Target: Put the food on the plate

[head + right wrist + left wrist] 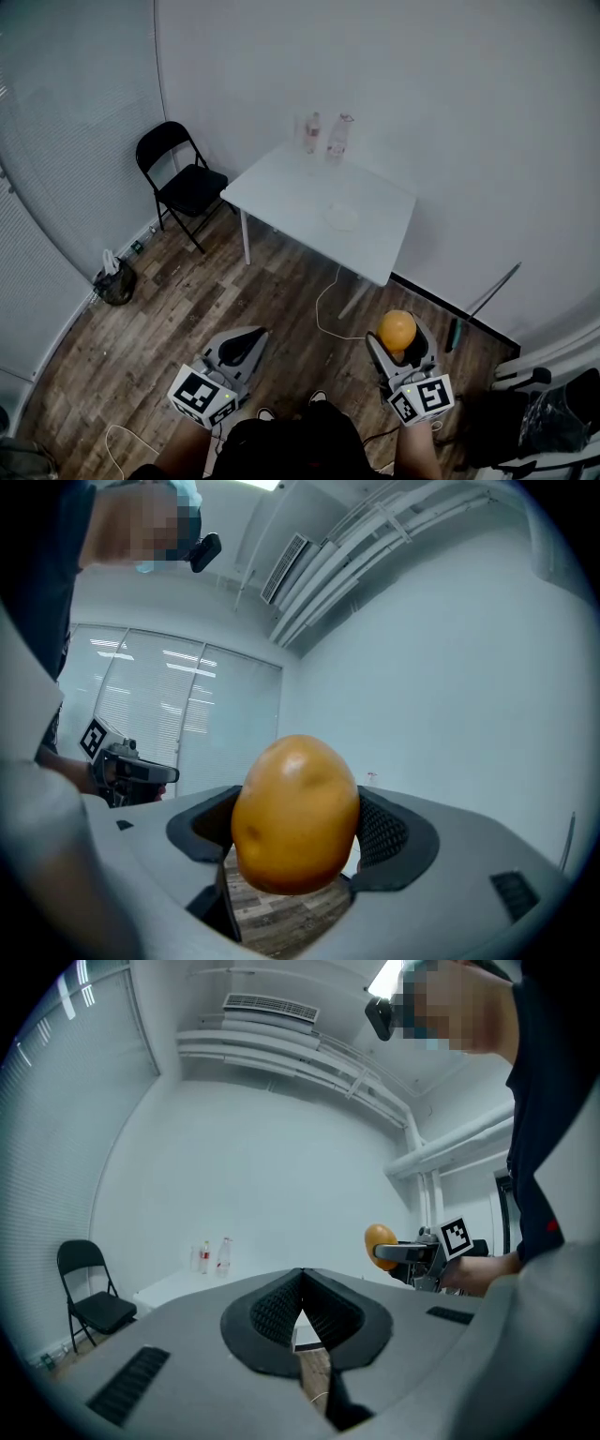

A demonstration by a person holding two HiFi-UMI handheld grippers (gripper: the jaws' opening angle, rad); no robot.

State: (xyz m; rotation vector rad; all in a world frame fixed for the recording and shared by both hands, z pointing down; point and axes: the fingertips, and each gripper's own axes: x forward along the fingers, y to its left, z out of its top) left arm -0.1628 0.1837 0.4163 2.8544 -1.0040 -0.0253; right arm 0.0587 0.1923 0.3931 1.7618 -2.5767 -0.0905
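Chair [183, 178], black folding type, stands at the far left of the head view on the wood floor, close to the blinds [56, 169]; a dark bag [114, 281] sits on the floor in front of it, near the wall.

Your left gripper [242, 345] is low in the head view, over bare floor and well apart from the table; in the left gripper view its jaws are pressed together at the tips, with nothing between them.

White table [319, 211] stands against the back wall; two bottles [323, 136] are upright side by side at its far edge, by the wall; the plate [342, 217], pale and round, lies flat nearer the table's right side; whether anything lies on it is too small to tell.

A light cable [328, 309] trails on the floor below the table's near edge.

Your right gripper [398, 339] is held low over the floor, to the right of your left one; in the right gripper view its jaws pinch the potato [295, 813] from both sides; the potato is yellow-brown and smooth, sits upright, and stands proud of the jaw tips; it is off the table and well apart from the plate.

A thin pole [492, 291] leans against the wall at the right.
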